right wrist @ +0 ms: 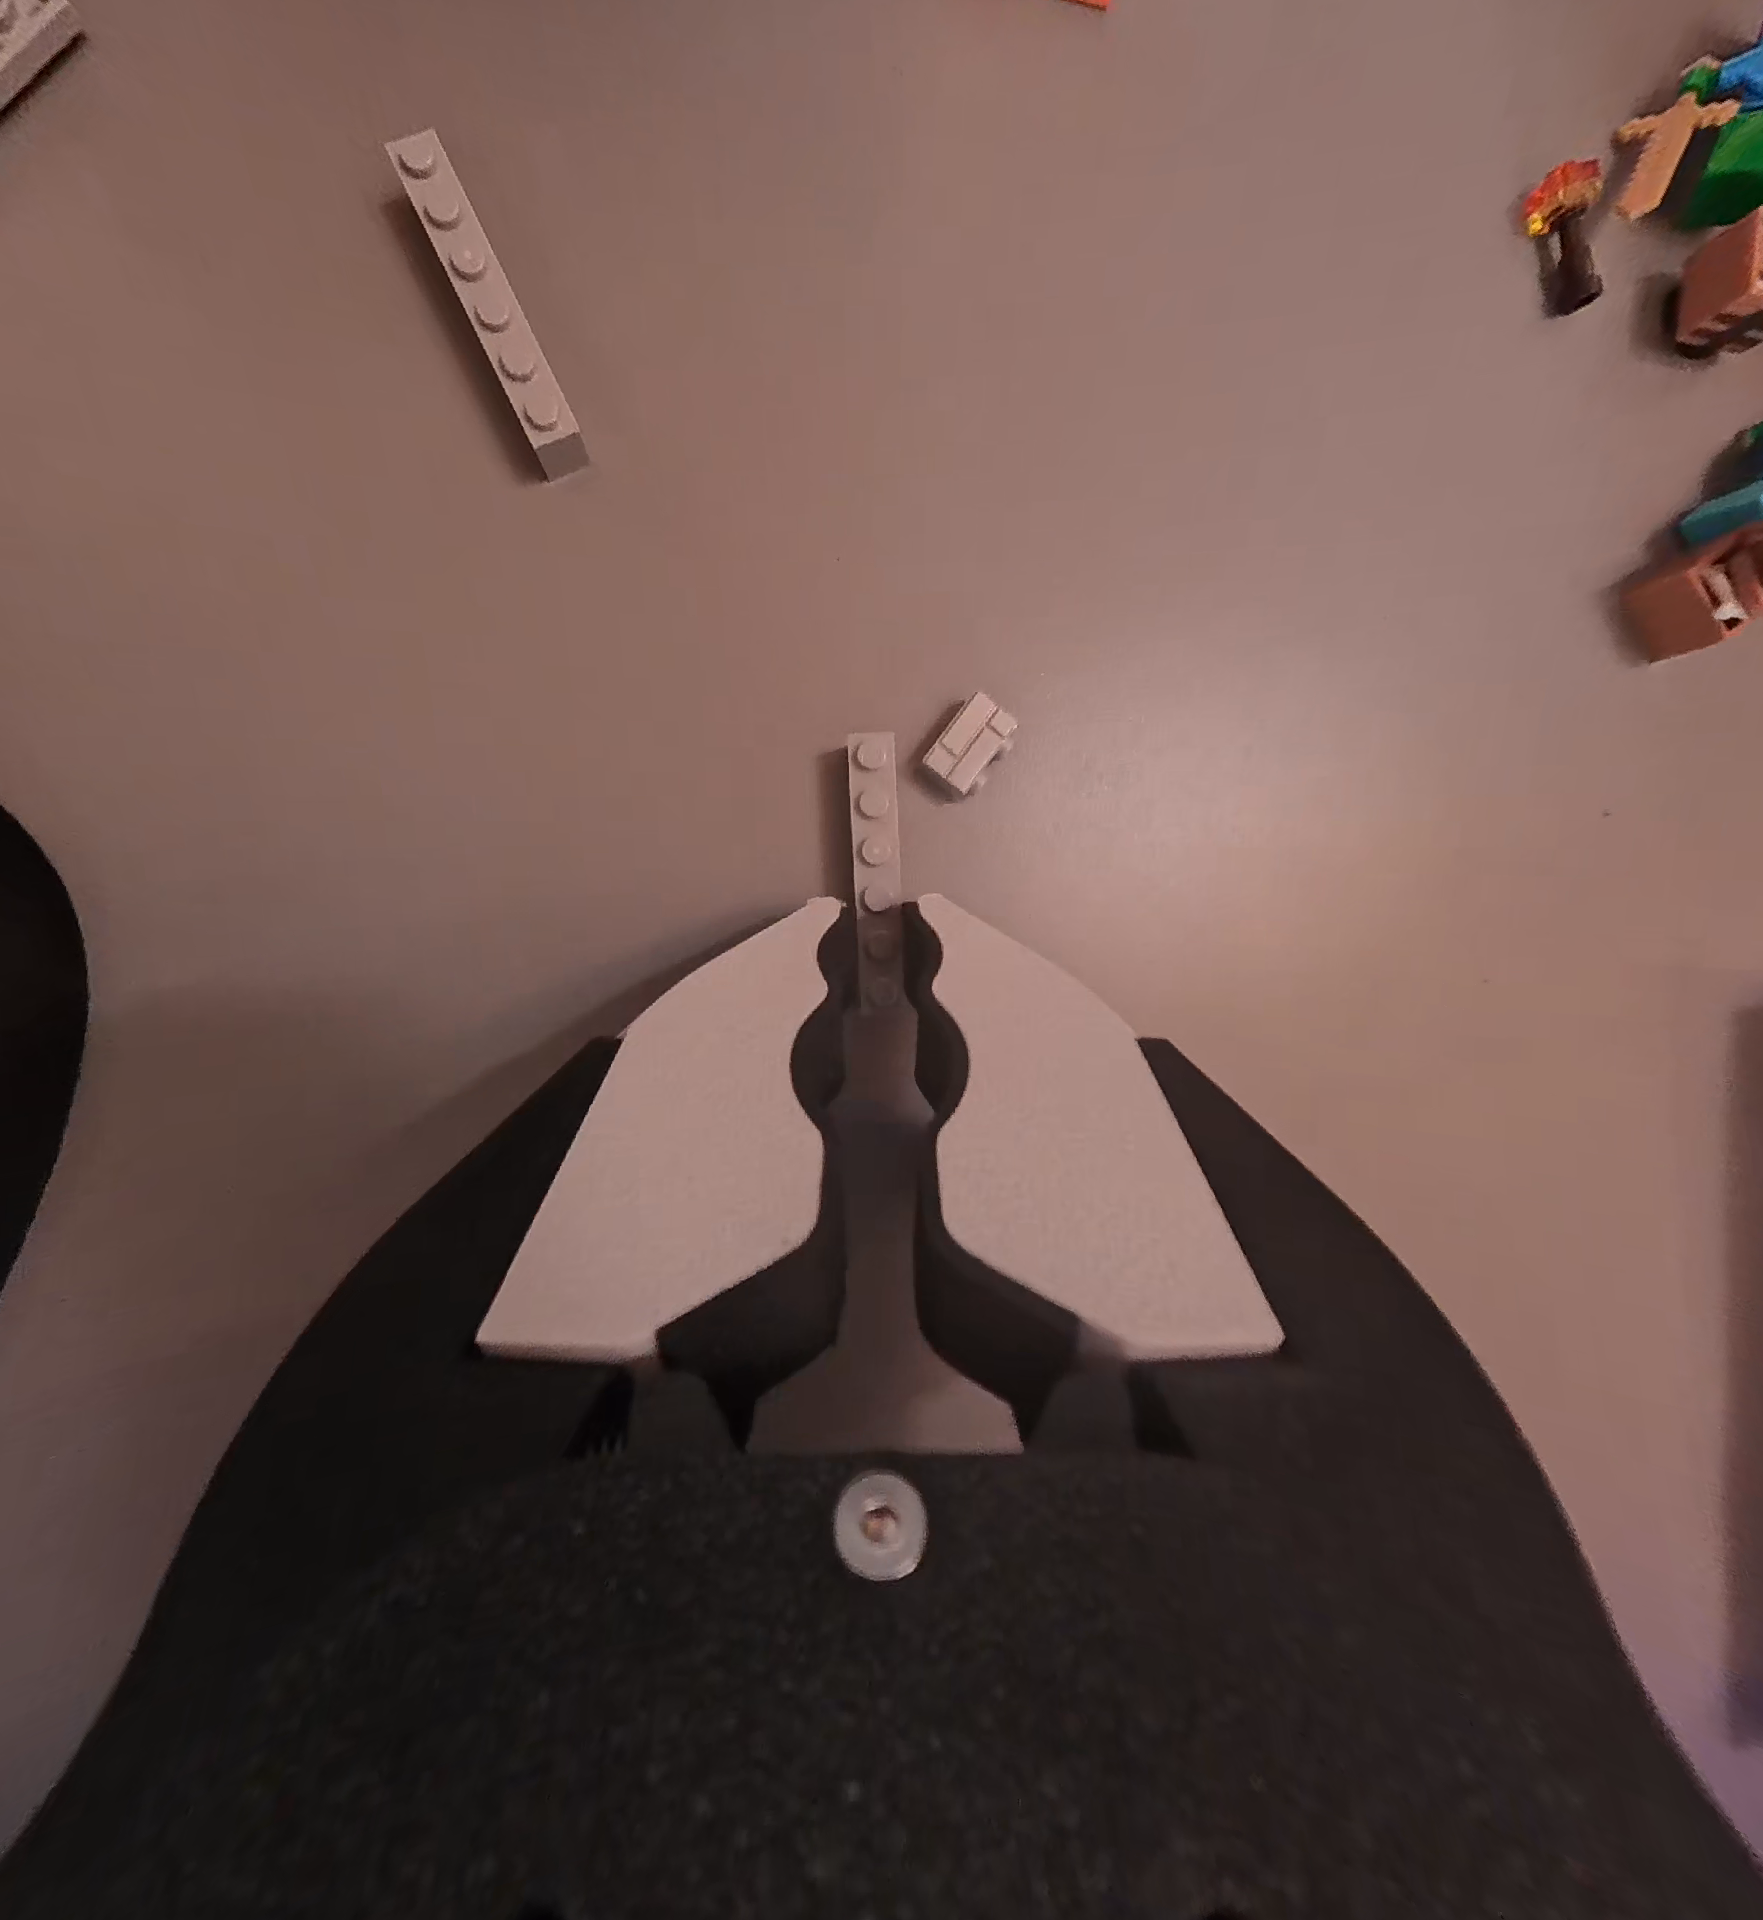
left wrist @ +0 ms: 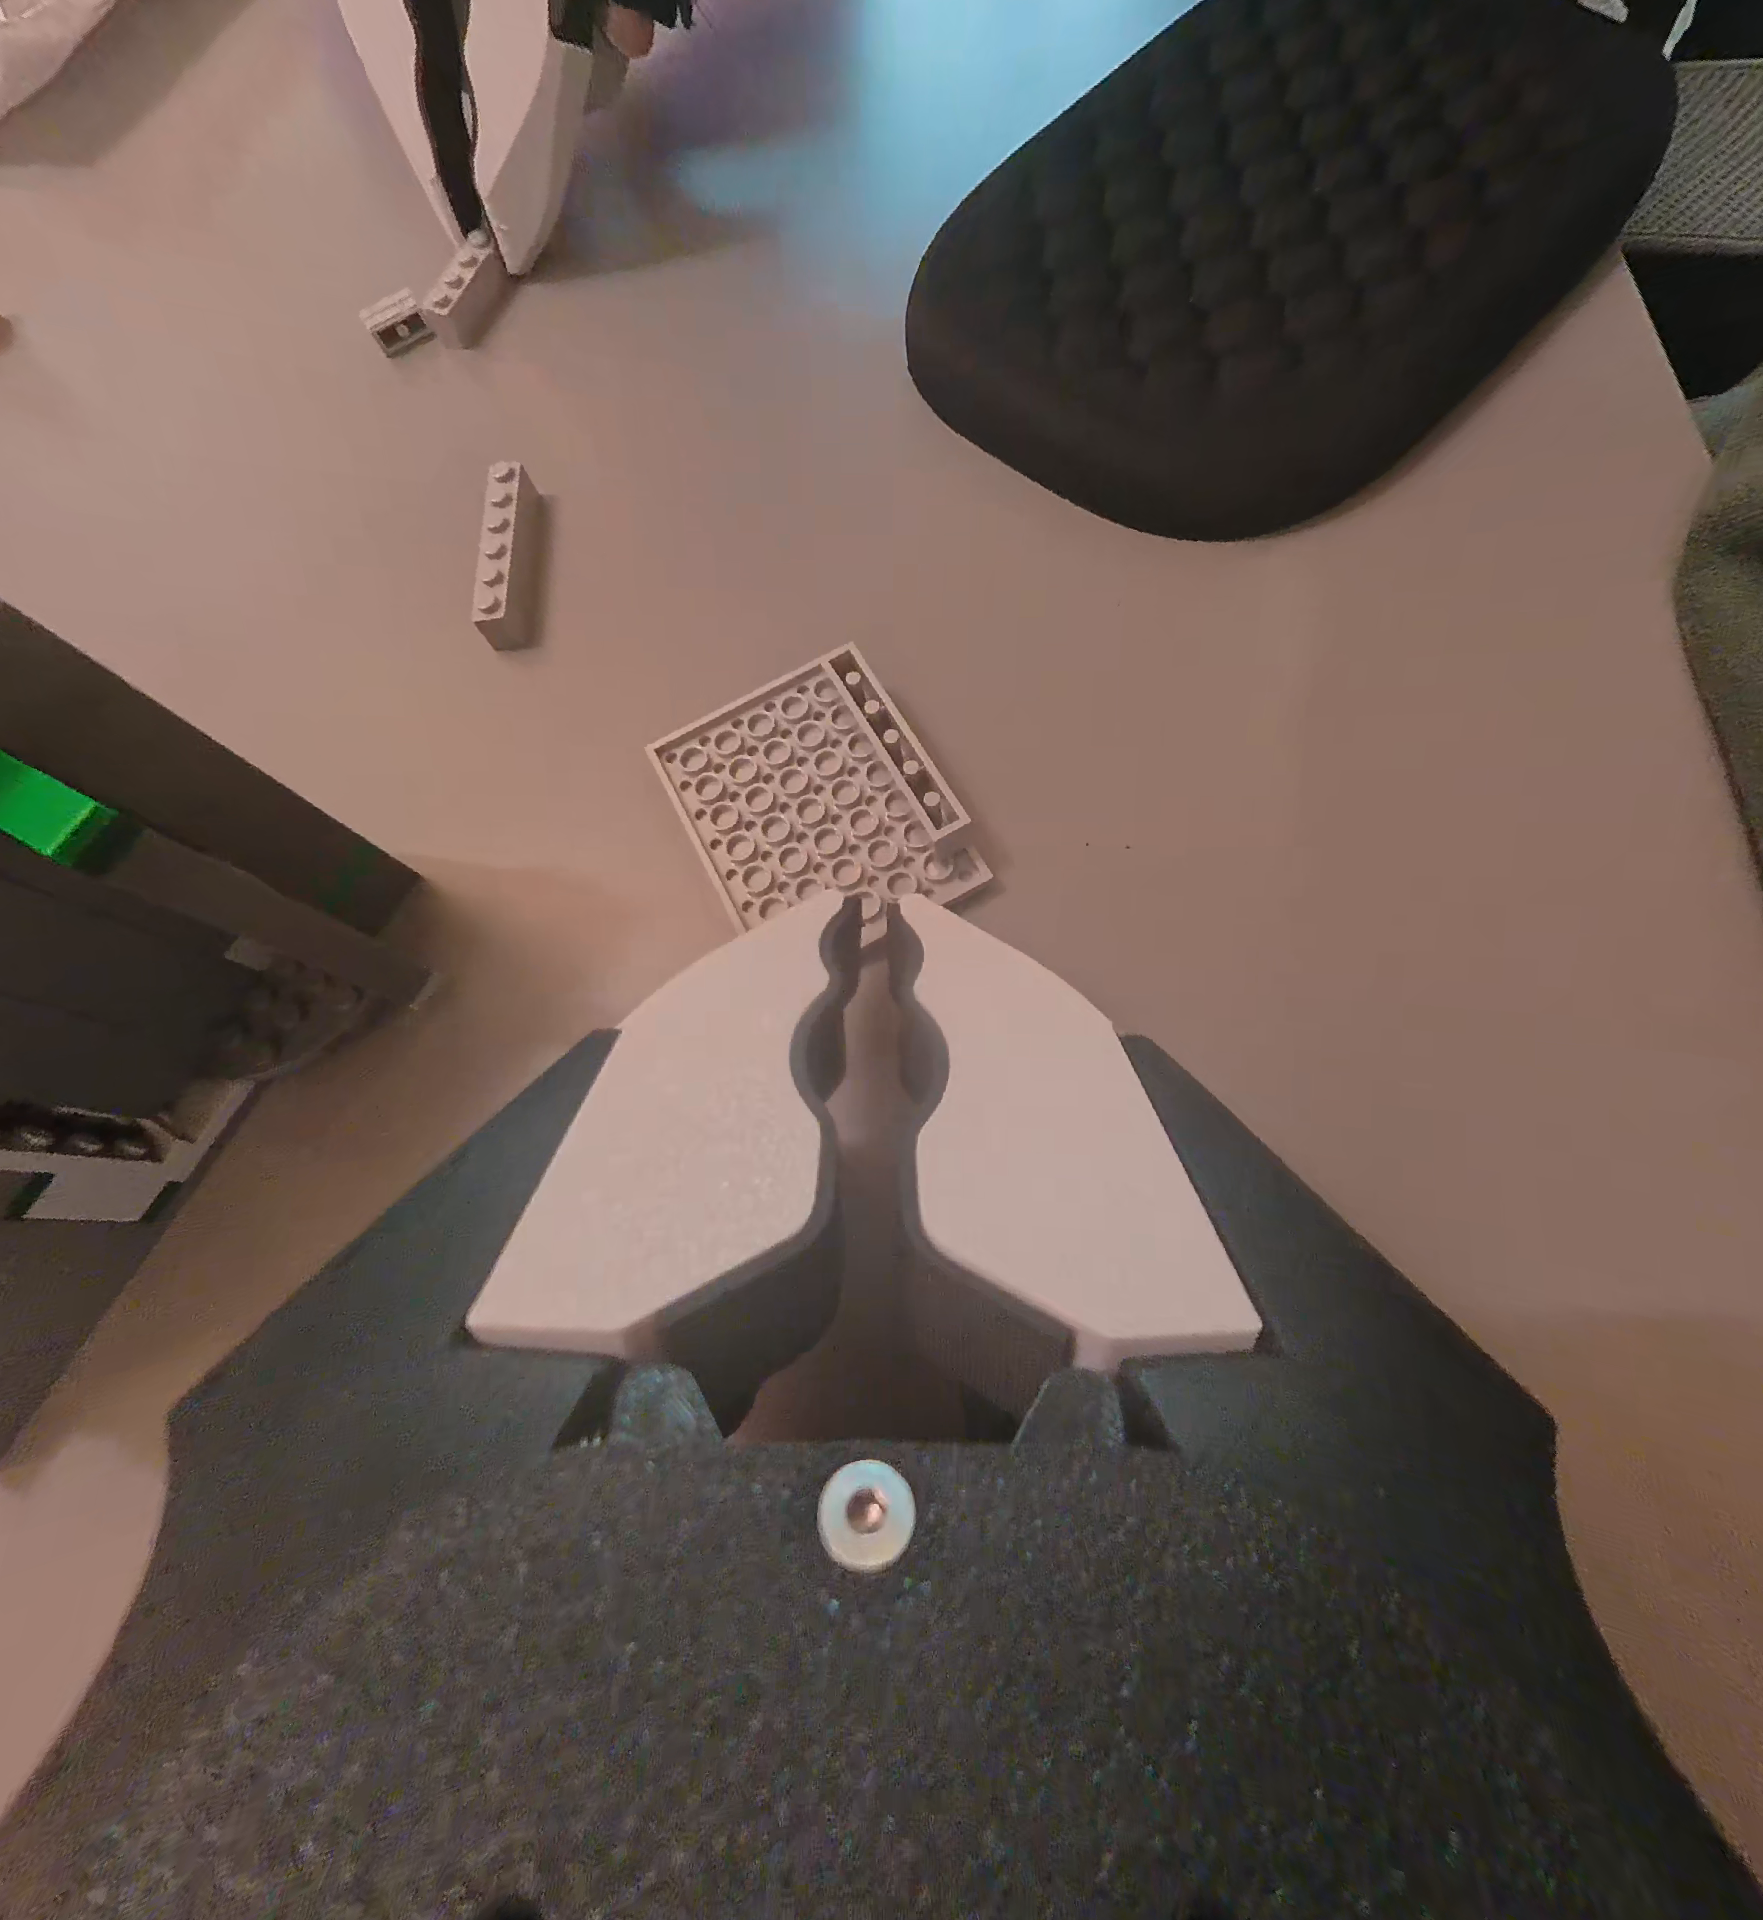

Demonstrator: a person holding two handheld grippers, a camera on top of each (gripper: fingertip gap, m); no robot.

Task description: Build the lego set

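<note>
Between your right gripper's (right wrist: 875, 906) jaws sits a thin grey studded strip (right wrist: 874, 821), clamped at its near end with most of it sticking out over the bench (right wrist: 1168, 520); that overhang could swing or twist loose if it strikes the small grey brick (right wrist: 968, 746) just beside it. Your left gripper (left wrist: 872, 906) pinches the near edge of the upturned grey baseplate (left wrist: 815, 795). Such an edge hold looks shallow, so the plate may slip or pivot.
</note>
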